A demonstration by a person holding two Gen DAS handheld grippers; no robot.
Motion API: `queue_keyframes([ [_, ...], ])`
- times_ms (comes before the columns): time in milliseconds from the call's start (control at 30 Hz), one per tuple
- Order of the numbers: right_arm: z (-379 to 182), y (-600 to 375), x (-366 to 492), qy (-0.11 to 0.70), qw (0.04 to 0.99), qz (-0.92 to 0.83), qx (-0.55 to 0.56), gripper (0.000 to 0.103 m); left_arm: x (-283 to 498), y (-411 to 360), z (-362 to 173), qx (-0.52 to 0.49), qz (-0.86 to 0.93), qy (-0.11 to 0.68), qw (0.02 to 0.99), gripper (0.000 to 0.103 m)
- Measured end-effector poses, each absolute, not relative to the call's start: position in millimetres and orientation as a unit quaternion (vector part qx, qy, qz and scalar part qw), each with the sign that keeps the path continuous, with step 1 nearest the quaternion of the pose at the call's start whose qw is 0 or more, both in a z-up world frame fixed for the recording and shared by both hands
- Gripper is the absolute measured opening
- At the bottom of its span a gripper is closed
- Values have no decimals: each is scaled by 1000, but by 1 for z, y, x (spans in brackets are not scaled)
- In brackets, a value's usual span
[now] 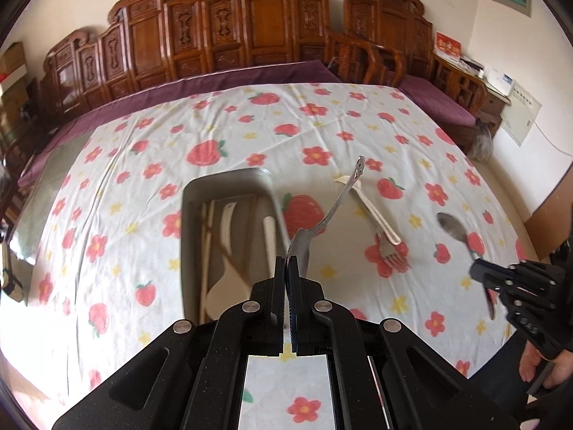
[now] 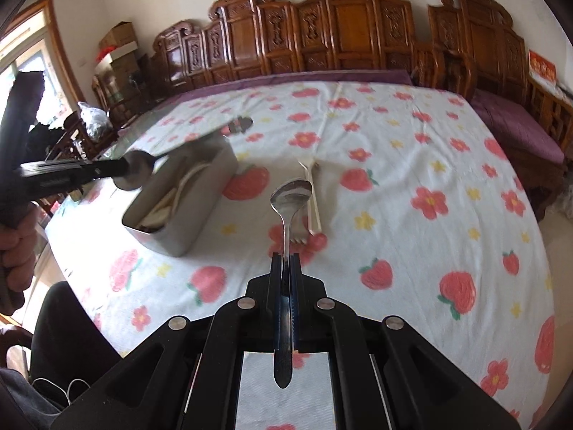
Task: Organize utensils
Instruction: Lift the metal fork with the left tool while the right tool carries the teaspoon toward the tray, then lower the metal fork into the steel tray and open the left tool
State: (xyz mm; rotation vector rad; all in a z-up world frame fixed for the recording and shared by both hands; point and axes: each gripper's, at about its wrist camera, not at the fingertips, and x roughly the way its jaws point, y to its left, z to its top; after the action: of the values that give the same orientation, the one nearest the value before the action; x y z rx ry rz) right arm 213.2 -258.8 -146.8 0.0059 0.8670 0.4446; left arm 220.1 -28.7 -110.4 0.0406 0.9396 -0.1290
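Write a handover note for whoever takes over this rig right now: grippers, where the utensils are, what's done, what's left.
Left gripper: shut on a metal spoon by its bowl, lifted beside the tray.
Right gripper: shut on a second spoon by its handle, held above the cloth.
Metal tray: already holds chopsticks and a white rice paddle.
Left to do: put both spoons in the tray, then the two forks lying crossed on the tablecloth.
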Motion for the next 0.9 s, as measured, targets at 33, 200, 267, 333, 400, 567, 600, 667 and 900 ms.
queue_keyframes([
  [33, -143, -255, 212, 413, 885, 217, 1, 5, 220, -25, -111, 18, -60, 453, 890, 1],
  [200, -128, -232, 215, 407, 884, 228, -16, 5, 218, 2, -117, -4, -37, 451, 892, 1],
  [267, -124, -223, 217, 405, 884, 231, -24, 5, 219, 14, -120, -15, -27, 451, 892, 1],
  [333, -120, -214, 221, 404, 884, 234, -26, 5, 222, 28, -123, -23, -14, 450, 893, 1],
  [400, -119, -203, 226, 401, 884, 238, -29, 5, 225, 39, -126, -28, -4, 448, 894, 1],
  [567, -123, -176, 235, 411, 876, 251, -37, 5, 233, 65, -133, -49, 18, 448, 893, 1],
  [600, -124, -171, 236, 412, 875, 253, -41, 5, 234, 67, -134, -50, 20, 447, 893, 1],
  [667, -125, -163, 240, 414, 873, 255, -46, 5, 236, 71, -135, -51, 24, 447, 893, 1],
  [900, -127, -146, 247, 418, 870, 255, -54, 5, 244, 69, -146, -43, 34, 462, 885, 1],
])
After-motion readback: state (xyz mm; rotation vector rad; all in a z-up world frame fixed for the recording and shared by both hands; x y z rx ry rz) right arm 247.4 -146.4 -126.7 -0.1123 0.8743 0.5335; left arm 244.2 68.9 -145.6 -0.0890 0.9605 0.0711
